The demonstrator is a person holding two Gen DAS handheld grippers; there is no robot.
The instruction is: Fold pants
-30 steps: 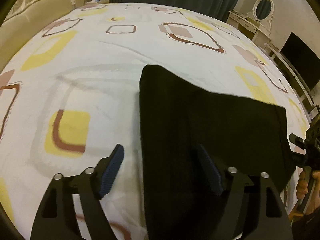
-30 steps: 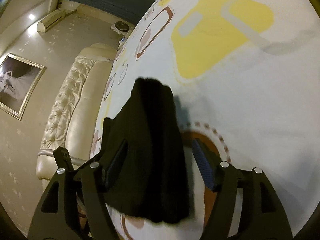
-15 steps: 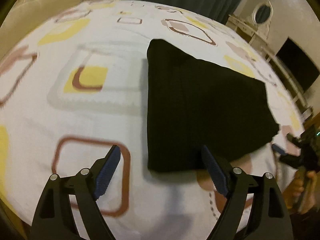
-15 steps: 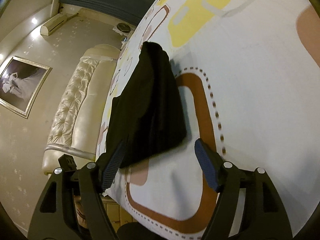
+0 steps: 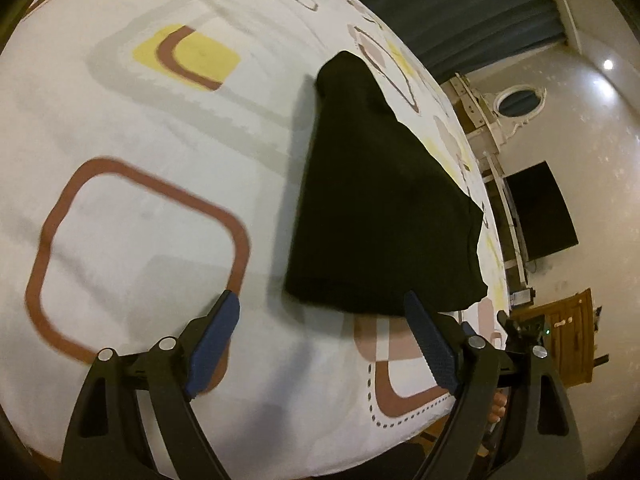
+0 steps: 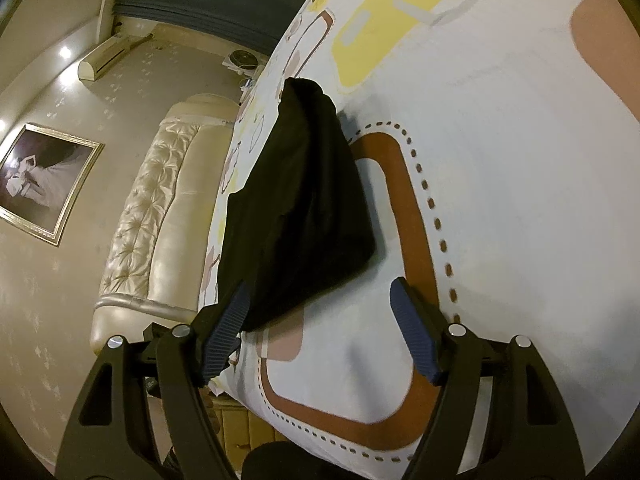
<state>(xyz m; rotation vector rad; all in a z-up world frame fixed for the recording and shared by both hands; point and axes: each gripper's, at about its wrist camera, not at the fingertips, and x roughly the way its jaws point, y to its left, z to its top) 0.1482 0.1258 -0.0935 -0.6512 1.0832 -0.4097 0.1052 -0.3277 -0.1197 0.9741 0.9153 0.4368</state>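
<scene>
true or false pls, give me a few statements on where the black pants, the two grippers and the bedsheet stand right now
1. The black pants lie as one folded bundle on the patterned bedsheet. True.
2. The left gripper is clamped on the pants. False: its jaws are opening, with only sheet between the pads, and the pants lie just beyond the fingertips.
3. The right gripper holds nothing. True: its pads stand apart, the pants lying ahead of them.
4. The pants hang off the bed's edge to the floor. False: they rest wholly on the sheet, near the edge.
5. The sheet is plain white. False: it bears yellow and brown rounded squares.
</scene>
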